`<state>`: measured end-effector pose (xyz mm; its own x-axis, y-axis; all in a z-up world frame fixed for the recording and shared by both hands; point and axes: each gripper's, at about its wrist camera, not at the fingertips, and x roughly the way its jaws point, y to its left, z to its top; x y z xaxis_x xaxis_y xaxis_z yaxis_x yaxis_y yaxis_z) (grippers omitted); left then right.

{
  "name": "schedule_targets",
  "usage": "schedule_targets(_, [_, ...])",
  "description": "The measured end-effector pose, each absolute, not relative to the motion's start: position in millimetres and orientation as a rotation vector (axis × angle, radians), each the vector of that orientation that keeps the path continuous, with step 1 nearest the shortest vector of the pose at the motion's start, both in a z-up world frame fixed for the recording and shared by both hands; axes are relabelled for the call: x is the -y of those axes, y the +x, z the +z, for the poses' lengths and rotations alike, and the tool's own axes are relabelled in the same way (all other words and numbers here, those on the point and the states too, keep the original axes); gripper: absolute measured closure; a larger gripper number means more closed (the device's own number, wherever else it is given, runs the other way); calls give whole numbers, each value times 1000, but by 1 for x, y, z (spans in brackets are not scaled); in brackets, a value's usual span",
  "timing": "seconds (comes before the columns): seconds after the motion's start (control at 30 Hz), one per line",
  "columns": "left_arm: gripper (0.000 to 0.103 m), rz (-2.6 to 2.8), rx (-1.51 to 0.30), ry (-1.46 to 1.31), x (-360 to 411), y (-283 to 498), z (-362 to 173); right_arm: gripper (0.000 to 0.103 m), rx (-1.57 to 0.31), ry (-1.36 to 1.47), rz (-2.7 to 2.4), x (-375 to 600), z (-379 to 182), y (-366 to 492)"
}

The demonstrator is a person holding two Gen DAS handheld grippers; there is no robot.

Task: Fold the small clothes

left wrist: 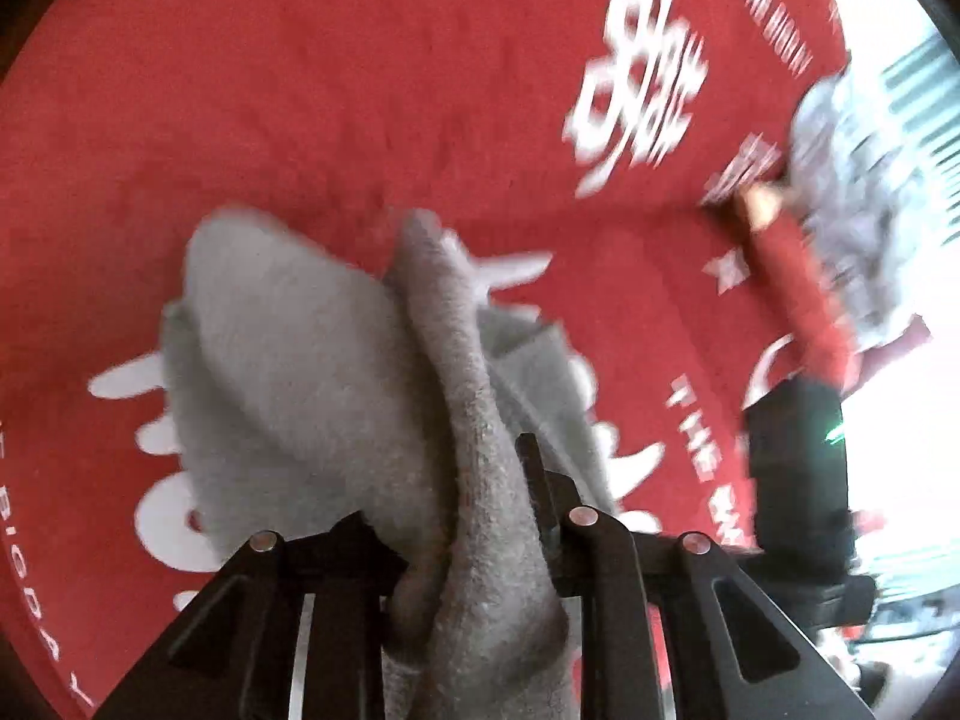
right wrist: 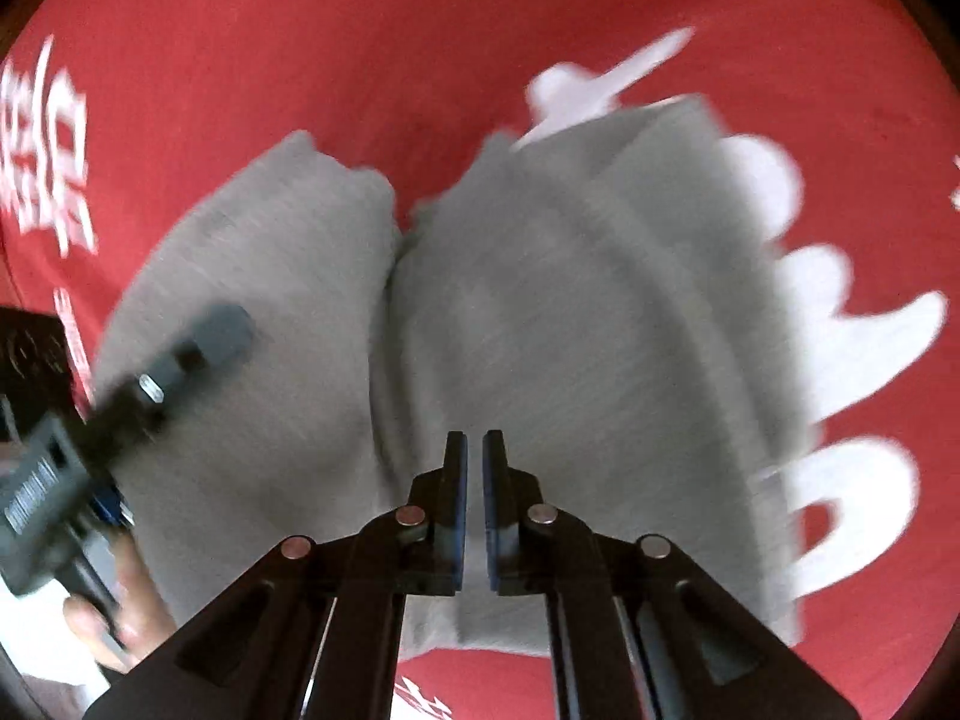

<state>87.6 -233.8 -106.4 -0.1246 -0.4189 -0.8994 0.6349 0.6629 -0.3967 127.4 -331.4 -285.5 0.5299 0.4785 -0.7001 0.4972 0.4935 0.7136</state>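
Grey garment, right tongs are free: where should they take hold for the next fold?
Judging from the right wrist view, take the grey garment at its near hem, coming in low from the near side. That edge lies flat on the red cloth just below the right tongs; the left tongs grip bunched fabric.

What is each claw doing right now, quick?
Left claw: closed on a bunched fold of the grey garment.
Right claw: nearly closed, holding nothing, above the garment.

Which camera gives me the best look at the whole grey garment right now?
The right wrist view: the grey garment spreads across the red cloth with most of its outline visible, though blurred. The left wrist view shows only a bunched fold pinched in the left gripper, which hides the rest.
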Motion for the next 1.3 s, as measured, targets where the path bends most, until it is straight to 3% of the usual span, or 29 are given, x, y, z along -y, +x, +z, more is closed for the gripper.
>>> schedule_targets(0.13, [75,-875,-1480,283,246,72,-128,94,-1080,1284,-16,351,-323,118])
schedule_targets(0.2, [44,-894,-1453,277,242,69,-119,94,-1066,1328,11,357,-330,120])
schedule_targets(0.27, [22,-904,-1389,278,237,66,-102,94,-1043,1348,25,360,-333,119])
schedule_targets(0.43, [21,-944,-1305,249,227,74,-69,93,-963,1461,41,378,-339,111])
schedule_targets(0.53, [21,-863,-1278,223,203,88,-61,79,-883,1565,35,394,-342,101])
schedule_targets(0.57, [21,-827,-1281,223,195,93,-64,67,-847,1609,39,398,-345,97])
schedule_targets(0.63, [21,-749,-1307,229,173,102,-75,53,-774,1697,44,410,-350,84])
schedule_targets(0.77, [21,-588,-1408,217,129,117,-106,49,-653,1829,107,406,-362,66])
schedule_targets(0.83, [21,-530,-1428,217,110,118,-116,47,-699,1800,136,401,-362,71])
schedule_targets(0.93, [21,-485,-1441,231,96,117,-124,47,-823,1672,153,399,-352,92])
schedule_targets(0.97, [21,-478,-1444,233,96,116,-125,52,-875,1613,142,395,-347,103])
schedule_targets(1.0, [21,-476,-1444,235,94,115,-124,62,-930,1531,124,392,-340,113])
schedule_targets(1.03, [21,-477,-1439,236,94,114,-123,89,-993,1406,93,389,-330,123])
schedule_targets(1.2, [21,-522,-1386,257,117,111,-116,90,-975,1031,71,372,-259,136])
schedule_targets(1.3, [21,-535,-1394,300,126,108,-130,90,-991,982,22,377,-260,124])
